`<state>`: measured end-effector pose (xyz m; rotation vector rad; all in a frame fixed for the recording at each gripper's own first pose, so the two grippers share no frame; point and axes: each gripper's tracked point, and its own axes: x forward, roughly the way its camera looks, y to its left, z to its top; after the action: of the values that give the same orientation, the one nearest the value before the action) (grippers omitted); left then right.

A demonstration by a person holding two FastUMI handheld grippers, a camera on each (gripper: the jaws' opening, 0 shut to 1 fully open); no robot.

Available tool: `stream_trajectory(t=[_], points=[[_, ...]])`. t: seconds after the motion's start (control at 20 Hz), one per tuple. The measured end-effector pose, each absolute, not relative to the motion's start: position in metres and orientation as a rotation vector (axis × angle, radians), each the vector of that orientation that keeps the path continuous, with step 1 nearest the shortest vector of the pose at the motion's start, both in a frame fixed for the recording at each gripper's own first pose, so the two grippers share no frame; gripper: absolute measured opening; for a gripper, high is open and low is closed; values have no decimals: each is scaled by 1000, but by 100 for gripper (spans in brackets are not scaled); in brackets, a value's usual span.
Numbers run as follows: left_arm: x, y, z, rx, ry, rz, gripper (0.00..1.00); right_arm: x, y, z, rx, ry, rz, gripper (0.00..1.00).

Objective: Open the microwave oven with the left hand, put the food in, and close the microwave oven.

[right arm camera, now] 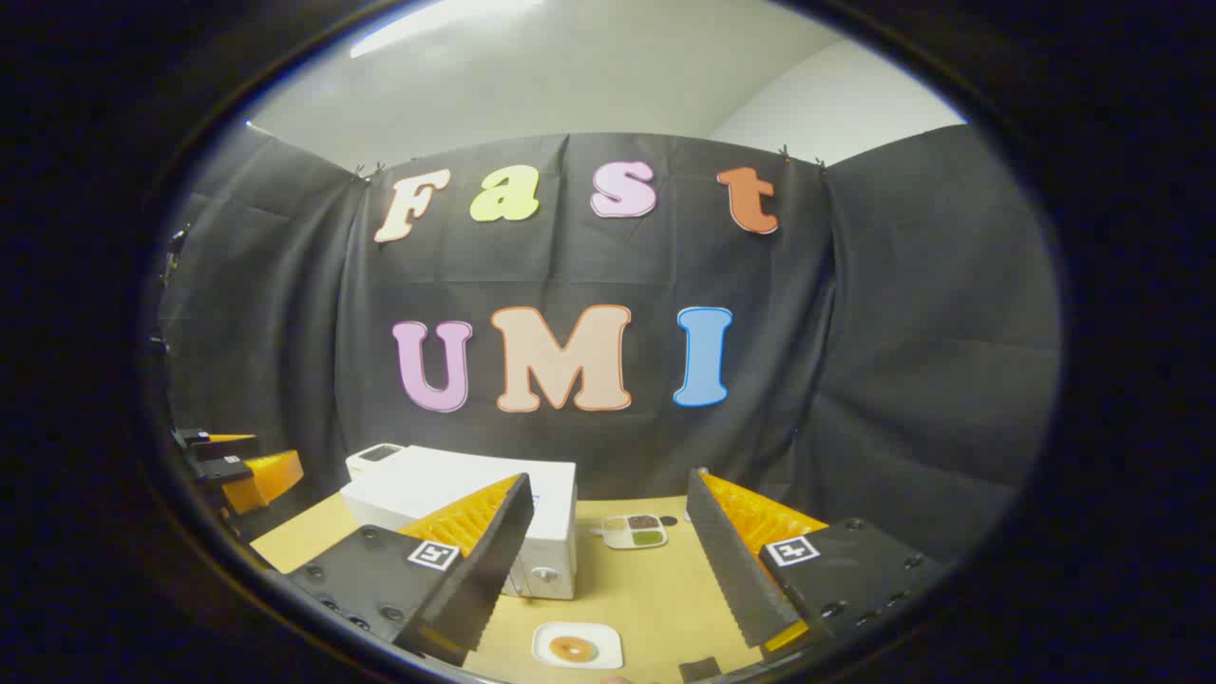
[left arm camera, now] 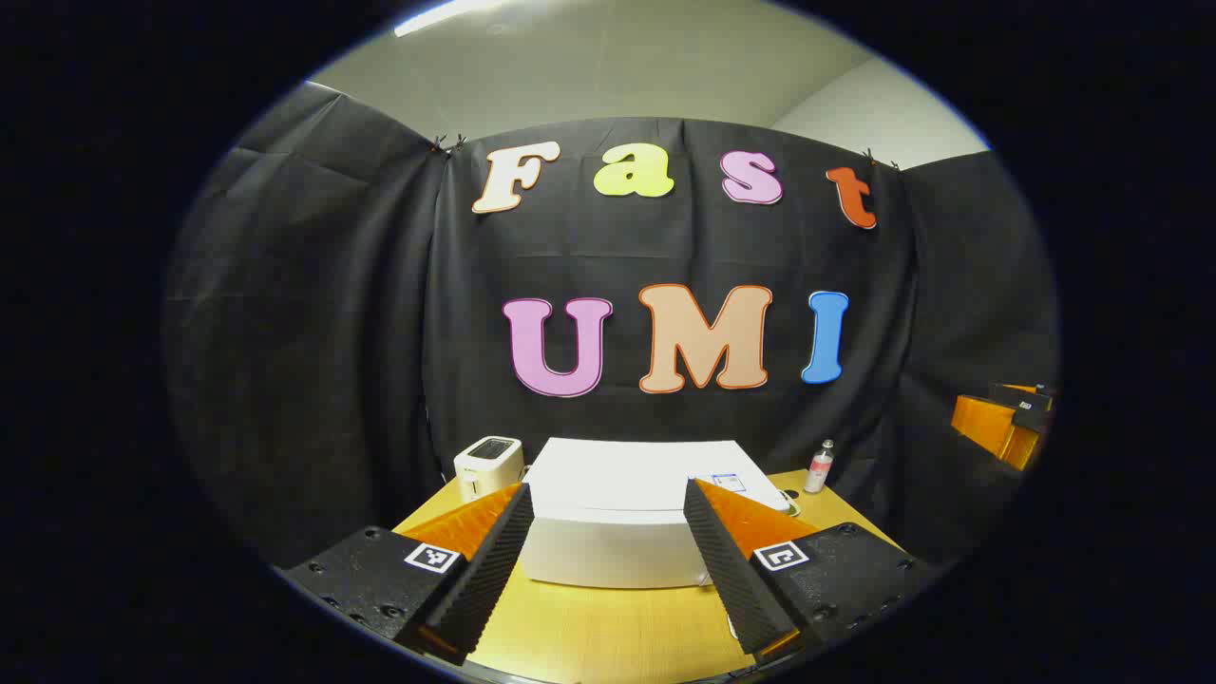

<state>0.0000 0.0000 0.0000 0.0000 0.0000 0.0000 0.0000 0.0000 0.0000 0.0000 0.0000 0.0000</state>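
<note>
On the bench the microwave sits shut and the food on its plate waits near its right, while both left tongs and right tongs hang wide open, empty, so every step remains.

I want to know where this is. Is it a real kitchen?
Probably not: a booth staged like a kitchen. Black cloth walls surround one wooden table holding a microwave, toaster and plate.
</note>
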Motion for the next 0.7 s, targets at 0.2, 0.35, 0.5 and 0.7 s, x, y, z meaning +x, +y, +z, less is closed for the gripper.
stream_trajectory(t=[0.2,0.35,0.5,0.7], points=[[0,-5,-1,-15,2,-6,96,-6,-11,-11,-48,40,-16,96],[3,-15,-1,-26,1,-17,96,-5,-16,-15,-53,49,-26,97],[10,-29,-1,-57,7,-36,97,-2,-19,-22,-54,65,-21,97],[17,-39,-4,-38,15,-52,97,3,-28,-28,-34,89,-25,97]])
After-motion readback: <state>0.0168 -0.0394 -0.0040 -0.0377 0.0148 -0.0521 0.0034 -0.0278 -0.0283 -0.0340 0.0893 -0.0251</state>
